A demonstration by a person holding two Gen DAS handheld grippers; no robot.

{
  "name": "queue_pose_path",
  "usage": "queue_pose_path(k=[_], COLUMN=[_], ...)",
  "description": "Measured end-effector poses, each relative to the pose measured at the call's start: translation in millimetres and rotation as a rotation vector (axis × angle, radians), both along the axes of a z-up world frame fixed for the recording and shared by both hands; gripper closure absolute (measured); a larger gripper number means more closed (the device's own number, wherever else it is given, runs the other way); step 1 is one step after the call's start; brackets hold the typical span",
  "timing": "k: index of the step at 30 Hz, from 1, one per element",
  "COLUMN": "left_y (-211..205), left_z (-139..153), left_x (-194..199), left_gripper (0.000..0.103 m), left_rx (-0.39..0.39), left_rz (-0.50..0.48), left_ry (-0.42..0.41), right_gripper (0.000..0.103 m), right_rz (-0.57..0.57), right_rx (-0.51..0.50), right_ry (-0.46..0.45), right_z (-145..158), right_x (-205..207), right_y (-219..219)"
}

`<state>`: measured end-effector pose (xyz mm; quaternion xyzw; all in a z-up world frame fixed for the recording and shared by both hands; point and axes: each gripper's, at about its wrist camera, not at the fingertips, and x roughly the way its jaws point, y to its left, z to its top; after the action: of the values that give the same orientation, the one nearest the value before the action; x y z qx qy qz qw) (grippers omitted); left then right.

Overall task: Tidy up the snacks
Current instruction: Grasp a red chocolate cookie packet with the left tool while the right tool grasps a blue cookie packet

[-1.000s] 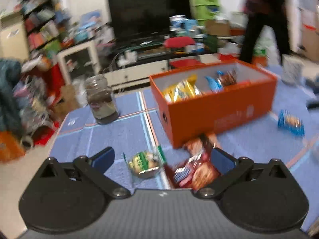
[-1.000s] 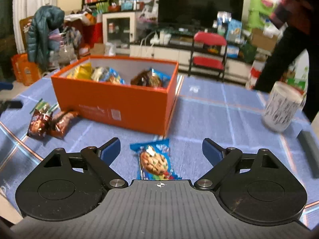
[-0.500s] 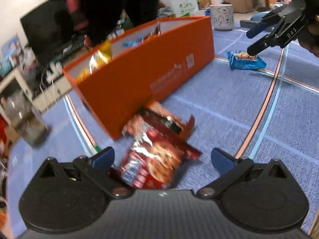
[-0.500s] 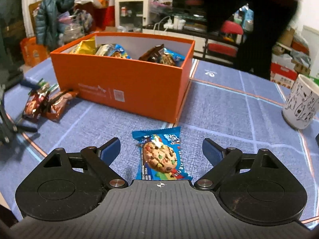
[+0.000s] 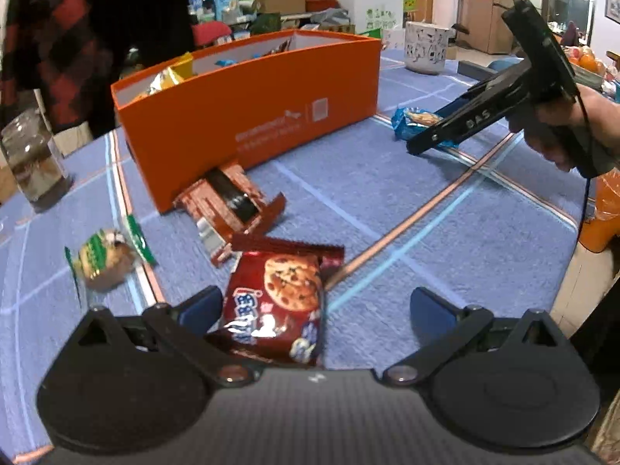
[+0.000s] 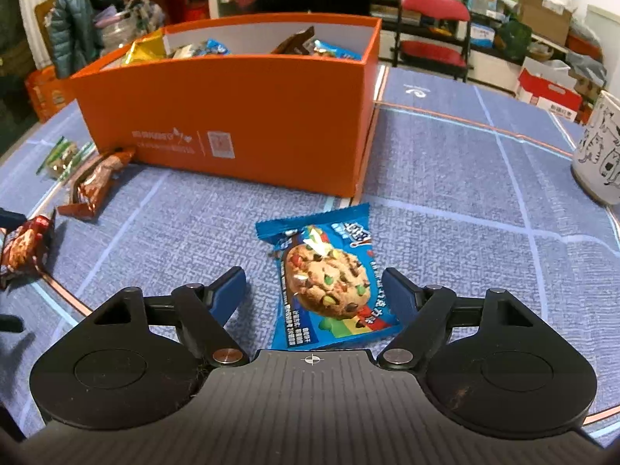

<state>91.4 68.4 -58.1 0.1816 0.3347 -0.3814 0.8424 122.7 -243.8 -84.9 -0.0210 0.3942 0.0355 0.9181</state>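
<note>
Blue cookie pack [image 6: 329, 279] lies flat on the mat, just in front of the orange box [image 6: 232, 116]. Right gripper [image 6: 316, 285] has dropped from above to straddle it; jaws closing, pads not yet on the wrapper, so no grip so far. Red cookie pack [image 5: 275, 302] sits near the box corner, beside a brown wrapper [image 5: 228, 205] and a green snack [image 5: 102, 259]. Left gripper [image 5: 316, 306] has swung off the green snack onto the red pack, jaws spread wide, left pad alongside it. Both packs look lined up for pickup, then the box.
</note>
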Motion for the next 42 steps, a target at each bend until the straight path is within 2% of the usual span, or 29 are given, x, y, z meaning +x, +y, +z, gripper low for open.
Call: queue_pose_path(k=[5, 8, 11, 24, 25, 26, 27, 28, 29, 31, 33, 42], left_y=[-7.7, -6.7, -4.3, -17.6, -20.1, -22.2, -23.7, -25.1, -26.2, -29.3, -32.0, -30.9], left_z=[7.3, 4.7, -0.5, -2.2, -1.5, -1.0, 0.3, 1.5, 2.6, 4.7, 5.7, 6.6], left_x=[5.9, 18.0, 24.5, 16.8, 15.1, 13.9, 12.2, 10.8, 9.5, 7.0, 4.7, 8.0], left_gripper=[0.001, 0.001, 0.007, 0.005, 0.006, 0.007, 0.011, 0.018, 0.022, 0.037, 0.046, 0.048], left_rx=[0.053, 0.039, 0.044, 0.048, 0.055, 0.059, 0.057, 0.051, 0.043, 0.031, 0.028, 0.046], left_rz=[0.127, 0.172, 0.206, 0.355, 0.369, 0.382, 0.394, 0.402, 0.405, 0.394, 0.394, 0.431], left_ry=[-0.058, -0.020, 0.024, 0.041, 0.040, 0.039, 0.043, 0.048, 0.055, 0.063, 0.061, 0.055], right_gripper=[0.034, 0.035, 0.035, 0.035, 0.039, 0.047, 0.053, 0.065, 0.067, 0.068, 0.069, 0.069], right_rz=[0.003, 0.002, -0.001, -0.033, -0.038, -0.043, -0.044, -0.040, -0.038, -0.039, -0.033, -0.010], right_rx=[-0.003, -0.002, -0.002, -0.006, -0.006, -0.007, -0.007, -0.006, -0.010, -0.008, -0.001, -0.007], right_ry=[-0.008, -0.005, -0.003, 0.009, 0.014, 0.020, 0.025, 0.029, 0.035, 0.041, 0.042, 0.030], right_z=[-0.7, -1.5, -1.2, -0.1, 0.6, 2.1, 3.7, 5.1, 5.9, 6.8, 7.6, 12.2], right_x=[-1.6, -0.2, -0.5, 0.0, 0.3, 0.7, 0.6, 0.0, -0.6, -2.1, -3.9, -7.7], right_y=[2.7, 2.4, 1.2, 4.9, 6.0, 7.9, 9.6, 11.5, 13.5, 16.0, 16.6, 21.7])
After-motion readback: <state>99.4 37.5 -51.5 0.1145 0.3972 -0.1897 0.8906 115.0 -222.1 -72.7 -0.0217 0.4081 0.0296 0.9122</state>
